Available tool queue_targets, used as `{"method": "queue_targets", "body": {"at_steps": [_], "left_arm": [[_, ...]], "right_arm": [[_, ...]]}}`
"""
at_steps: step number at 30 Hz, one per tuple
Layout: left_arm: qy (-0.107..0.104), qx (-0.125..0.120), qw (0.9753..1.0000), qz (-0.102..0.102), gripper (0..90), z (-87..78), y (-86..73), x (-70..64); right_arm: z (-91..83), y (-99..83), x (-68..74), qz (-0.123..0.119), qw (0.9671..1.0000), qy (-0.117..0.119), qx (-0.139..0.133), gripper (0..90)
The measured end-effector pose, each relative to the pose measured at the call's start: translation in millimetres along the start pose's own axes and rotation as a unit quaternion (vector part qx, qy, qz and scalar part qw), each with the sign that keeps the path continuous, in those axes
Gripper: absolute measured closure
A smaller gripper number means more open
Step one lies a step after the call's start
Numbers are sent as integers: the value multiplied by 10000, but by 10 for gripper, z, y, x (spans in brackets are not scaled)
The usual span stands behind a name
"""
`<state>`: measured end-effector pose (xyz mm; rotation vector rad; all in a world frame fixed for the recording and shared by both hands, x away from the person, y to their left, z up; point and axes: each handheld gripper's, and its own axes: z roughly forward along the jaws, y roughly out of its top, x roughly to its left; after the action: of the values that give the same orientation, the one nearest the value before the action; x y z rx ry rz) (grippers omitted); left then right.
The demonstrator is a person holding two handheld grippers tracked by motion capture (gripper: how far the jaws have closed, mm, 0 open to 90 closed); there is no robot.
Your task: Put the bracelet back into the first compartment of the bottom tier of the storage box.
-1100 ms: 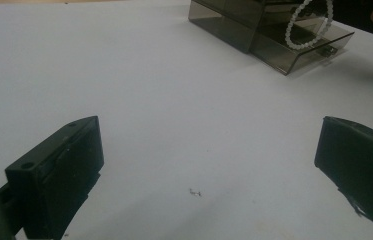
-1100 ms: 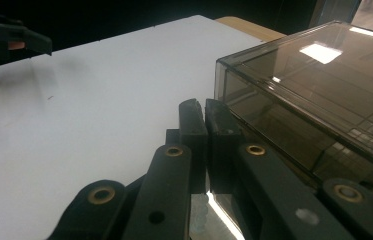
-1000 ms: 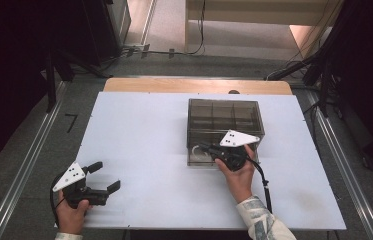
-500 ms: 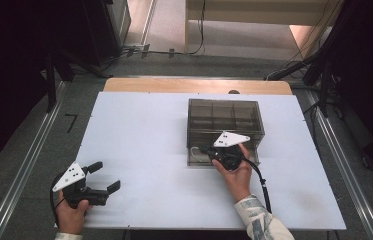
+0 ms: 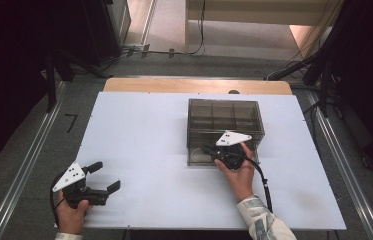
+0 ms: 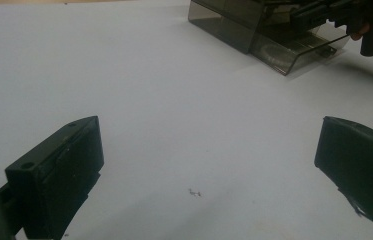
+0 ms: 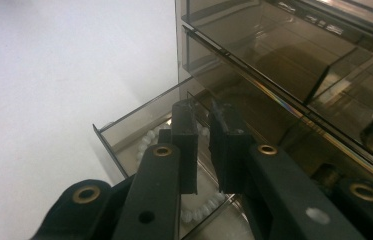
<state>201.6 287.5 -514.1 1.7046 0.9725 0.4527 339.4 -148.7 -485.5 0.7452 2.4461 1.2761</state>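
A smoked-plastic drawer box (image 5: 225, 125) stands on the white table (image 5: 144, 140), right of centre and toward the far side. Its lowest drawer (image 7: 139, 135) is seen pulled part of the way out toward the near edge, and a string of white beads (image 7: 194, 210) lies inside it. The opening can therefore be judged as begun but not finished, or the drawer as open enough for the beads to be reached; which is meant cannot be told. The right gripper (image 7: 203, 120) is held low at the drawer front, angled down and to the left, with the hand (image 5: 239, 172) behind it on the near side. Its jaws are drawn nearly together with a narrow gap between them, and whether the thin drawer wall is pinched there cannot be told. The left gripper (image 5: 105, 177) is held well apart at the near left corner, close above the table, with its jaws spread wide and nothing between them.
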Motion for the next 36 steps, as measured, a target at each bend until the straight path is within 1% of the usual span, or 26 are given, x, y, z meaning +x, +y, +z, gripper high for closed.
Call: {"method": "queue_targets", "body": {"at_steps": [3,5,8,11,13,16,20,24,28,31,35,36], "left_arm": [[6,-2,10000,-2,0,-1,0,-1],[2,3,10000,-1,0,0,0,0],[3,4,10000,-4,0,1,0,0],[7,6,10000,-1,0,2,1,-1],[5,4,10000,-1,0,1,0,0],[8,6,10000,-6,0,2,1,0],[9,5,10000,-5,0,2,1,0],[10,6,10000,-7,0,2,1,1],[9,8,10000,-5,0,1,1,1],[10,9,10000,-7,0,1,1,1],[7,8,10000,-7,0,0,0,1],[6,5,10000,-5,0,0,0,1]], "right_arm": [[-31,-18,-3,5,10000,23,17,723],[-65,-41,-14,-34,10000,59,-2,722],[-121,-78,-28,-15,10000,74,8,699],[-171,-108,-41,-82,9999,84,-2,643],[-210,-127,-48,-84,9999,108,-31,643],[-260,-156,-59,-154,9998,111,-37,643],[-325,-195,-66,-194,9998,63,-56,610],[-375,-235,-88,-241,9997,77,-67,605],[-420,-269,-122,-208,9997,34,-76,546],[-457,-296,-159,-127,9999,18,-89,518],[-520,-321,-203,-91,9999,-62,-133,457],[-537,-327,-206,-78,9998,-126,-137,441]]}}
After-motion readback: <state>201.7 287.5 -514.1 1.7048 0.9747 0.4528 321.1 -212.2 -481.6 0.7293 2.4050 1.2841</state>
